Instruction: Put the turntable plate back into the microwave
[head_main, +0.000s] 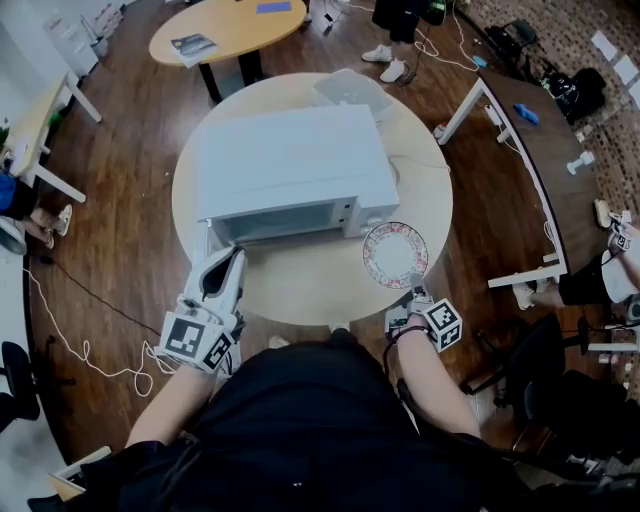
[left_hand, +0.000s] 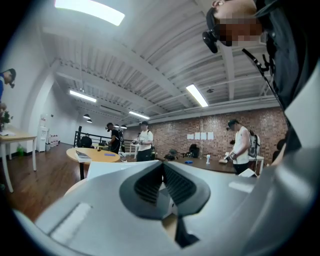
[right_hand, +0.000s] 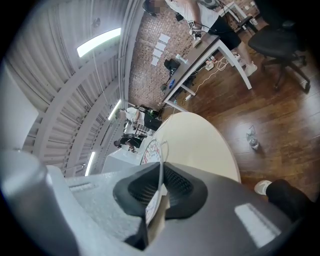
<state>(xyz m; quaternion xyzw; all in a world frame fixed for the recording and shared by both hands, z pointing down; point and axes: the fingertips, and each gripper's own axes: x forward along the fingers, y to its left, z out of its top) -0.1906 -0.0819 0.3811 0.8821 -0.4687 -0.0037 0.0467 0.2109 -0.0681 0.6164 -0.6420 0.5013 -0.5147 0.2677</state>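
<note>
The turntable plate (head_main: 394, 254), clear glass with a red-patterned rim, hangs tilted over the table's right front, to the right of the white microwave (head_main: 290, 160). My right gripper (head_main: 414, 283) is shut on its near rim. In the right gripper view the plate (right_hand: 150, 151) runs edge-on between the pads of that gripper (right_hand: 161, 172). My left gripper (head_main: 236, 252) sits at the microwave's front left corner, beside a thin white edge that juts forward there. In the left gripper view its jaws (left_hand: 162, 167) meet at the tips. I cannot make out anything pinched between them.
The microwave stands on a round cream table (head_main: 320, 285), with a white sheet (head_main: 350, 88) behind it. An oval wooden table (head_main: 225, 25) is at the back, a long desk (head_main: 540, 150) on the right and an office chair (head_main: 545, 370) near my right side. A cable (head_main: 90, 350) lies on the floor.
</note>
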